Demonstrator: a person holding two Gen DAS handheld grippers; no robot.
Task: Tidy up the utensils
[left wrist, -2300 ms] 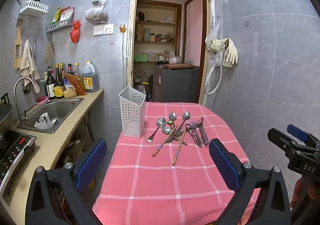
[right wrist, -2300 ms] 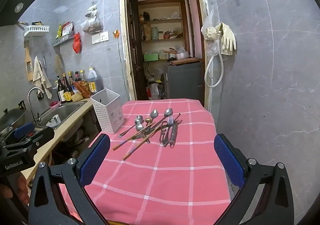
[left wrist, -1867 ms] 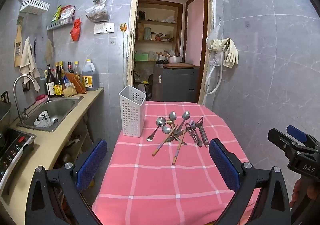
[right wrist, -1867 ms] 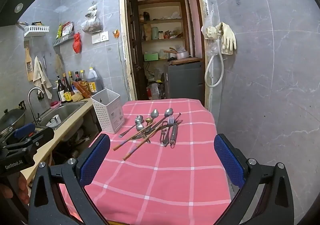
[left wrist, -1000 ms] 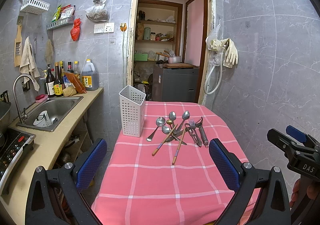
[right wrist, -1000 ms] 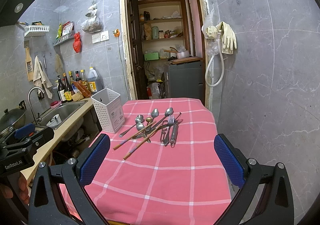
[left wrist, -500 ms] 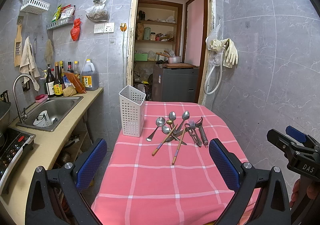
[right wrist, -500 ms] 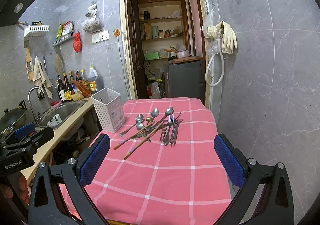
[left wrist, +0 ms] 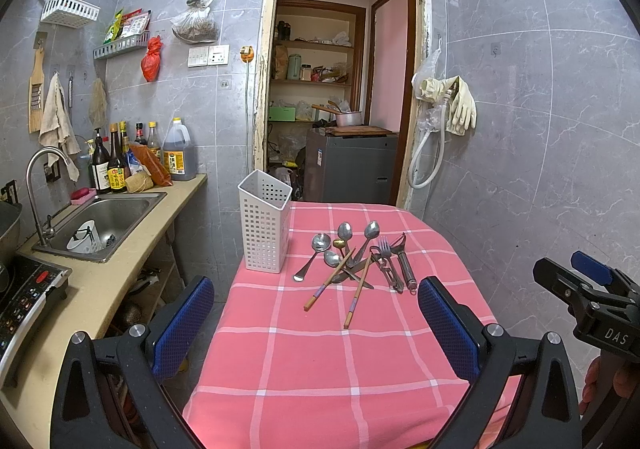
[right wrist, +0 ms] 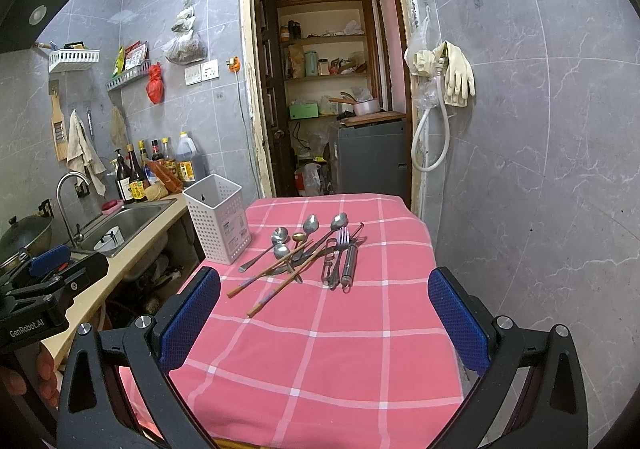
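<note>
Both the left hand-held gripper (left wrist: 316, 323) and the right hand-held gripper (right wrist: 324, 313) hang spread wide and grip nothing, above the near end of the table (left wrist: 320, 369) with its pink checked cloth. The utensils (left wrist: 356, 261), spoons, a fork, chopsticks and a peeler, lie in a loose crossed heap near the far end of the table. The white perforated holder (left wrist: 265, 227) stands upright just left of them at the table's left edge.
</note>
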